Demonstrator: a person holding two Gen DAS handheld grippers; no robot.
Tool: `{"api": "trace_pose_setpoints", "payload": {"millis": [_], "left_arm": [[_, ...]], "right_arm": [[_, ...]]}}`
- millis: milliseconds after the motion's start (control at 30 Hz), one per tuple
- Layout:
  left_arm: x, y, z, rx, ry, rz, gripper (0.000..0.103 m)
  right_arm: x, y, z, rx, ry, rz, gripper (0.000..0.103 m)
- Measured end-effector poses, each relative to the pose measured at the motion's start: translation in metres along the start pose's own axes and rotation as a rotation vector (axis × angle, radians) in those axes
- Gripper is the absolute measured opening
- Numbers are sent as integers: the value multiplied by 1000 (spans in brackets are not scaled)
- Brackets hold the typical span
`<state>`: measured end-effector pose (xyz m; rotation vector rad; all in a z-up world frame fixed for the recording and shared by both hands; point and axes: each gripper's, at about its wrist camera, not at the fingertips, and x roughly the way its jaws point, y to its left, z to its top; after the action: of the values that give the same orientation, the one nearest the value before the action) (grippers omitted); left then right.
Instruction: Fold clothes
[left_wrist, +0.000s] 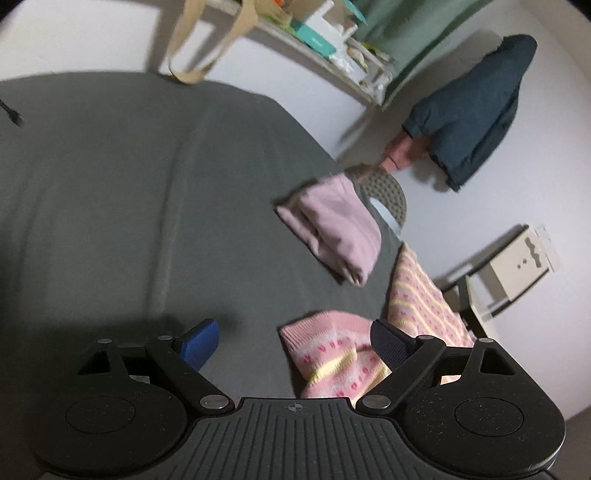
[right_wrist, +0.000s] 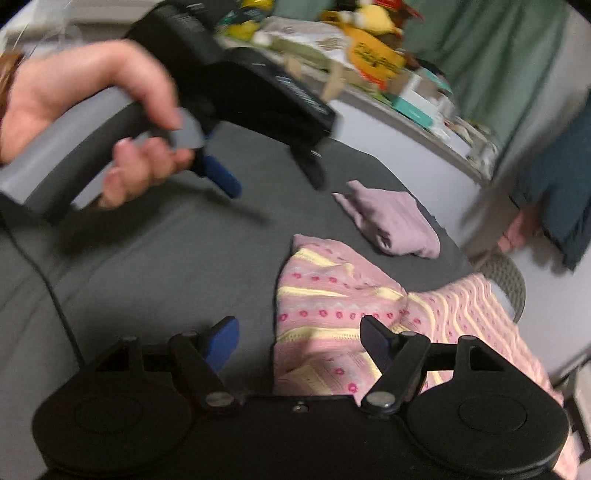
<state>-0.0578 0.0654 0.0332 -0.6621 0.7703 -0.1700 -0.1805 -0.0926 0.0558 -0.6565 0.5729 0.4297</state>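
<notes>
My left tongs (left_wrist: 291, 345) and right tongs (right_wrist: 299, 341) gape, both empty; the pink knit sweater (right_wrist: 332, 295) lies crumpled just ahead (soft, light, floppy), so I'd pinch its ribbed hem.

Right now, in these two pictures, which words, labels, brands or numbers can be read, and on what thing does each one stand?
None can be read with certainty.
Yellow-orange packet on the cluttered shelf: dark print, too blurred to read.
Teal and white box on that shelf: pale print, too small to read.
Black body of the left gripper, held by a hand: pale markings, blurred.
Pink patterned knitted sweater and folded lilac garment: no text.
</notes>
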Motion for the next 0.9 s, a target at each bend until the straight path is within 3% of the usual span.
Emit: {"api": "trace_pose_setpoints", "payload": {"millis": [100,233,367,433,467,500,567,633,800,867,900], "left_arm": [[15,0,-8,-9,47,-26,88],[36,5,-15,-72,107,-79,70],[48,1,-11,-61,88,-59,67],[56,-2,-9,-54,89,-56,42],[60,-3,-9,-57,101,-72,18],[64,-3,-9,-63,116,-94,2],[64,-5,-11,-63,111,-128,2],[54,-14,-11,-8,41,-111,2],[-8,-52,3,212,-332,-52,2],[-15,-66,8,328,-345,10,2],[-10,-69,10,359,-310,61,2]], "right_arm": [[4,5,-2,-40,41,-25,61],[-5,-4,1,36,40,7,62],[-14,-15,0,109,24,32,63],[-14,-18,-3,125,27,24,64],[-14,-20,-5,131,29,18,64],[-13,-22,-7,141,34,17,64],[-11,-27,-11,168,48,13,64],[-9,-32,-13,200,64,8,64],[-12,-35,-14,226,68,7,69],[-8,-33,-15,223,92,24,69],[-5,-32,-16,219,111,38,69]]}}
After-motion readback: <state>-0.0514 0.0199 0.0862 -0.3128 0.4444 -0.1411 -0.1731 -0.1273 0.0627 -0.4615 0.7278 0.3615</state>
